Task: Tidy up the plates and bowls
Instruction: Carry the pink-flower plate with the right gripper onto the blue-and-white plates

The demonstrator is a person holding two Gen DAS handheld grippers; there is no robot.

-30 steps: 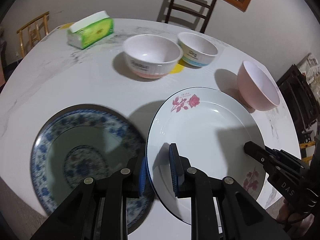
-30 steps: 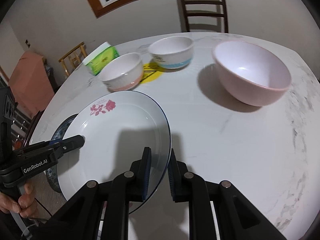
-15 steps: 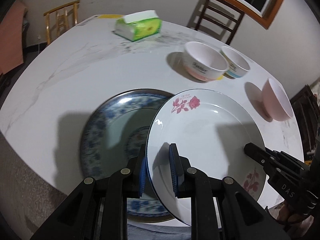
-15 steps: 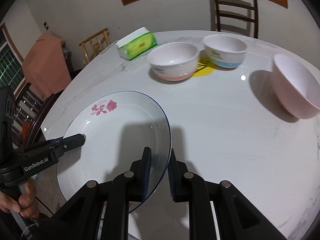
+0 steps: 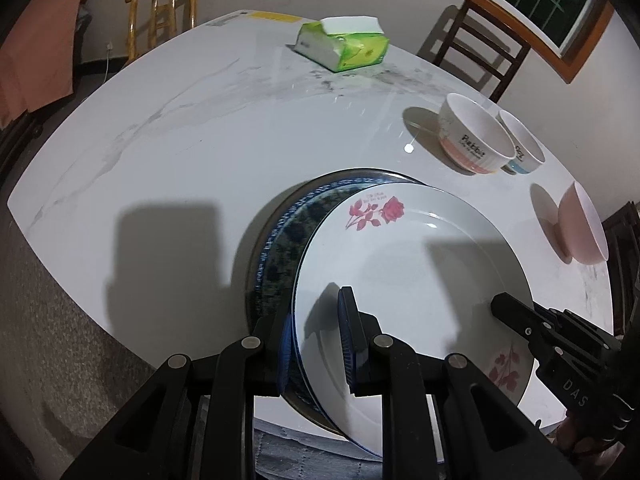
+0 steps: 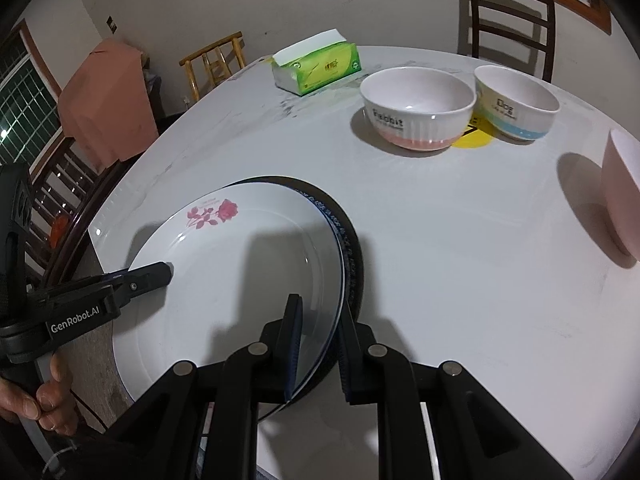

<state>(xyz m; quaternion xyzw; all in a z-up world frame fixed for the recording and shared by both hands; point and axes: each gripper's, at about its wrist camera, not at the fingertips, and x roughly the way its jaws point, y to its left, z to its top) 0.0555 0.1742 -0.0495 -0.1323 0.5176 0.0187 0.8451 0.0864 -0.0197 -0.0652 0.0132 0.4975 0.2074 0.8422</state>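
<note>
A white plate with red roses (image 5: 412, 276) (image 6: 240, 280) sits over a blue-patterned plate (image 5: 280, 248) (image 6: 348, 248) at the table's near edge. My left gripper (image 5: 316, 340) straddles the white plate's left rim, its jaws a little apart. My right gripper (image 6: 318, 348) straddles the right rim, its jaws also slightly apart. Each gripper shows in the other's view: the right one (image 5: 532, 320), the left one (image 6: 136, 280). A pink-banded bowl (image 6: 416, 112), a blue-banded bowl (image 6: 516, 104) and a plain pink bowl (image 6: 624, 192) stand farther back.
A green tissue pack (image 5: 344, 46) (image 6: 316, 66) lies at the far side of the white marble table (image 5: 192, 136). Wooden chairs (image 6: 512, 16) stand around it. The table's edge (image 6: 104, 248) runs under the plates.
The white plate has moved left and down over the blue-patterned plate. Both grippers' jaws have widened slightly around its rim.
</note>
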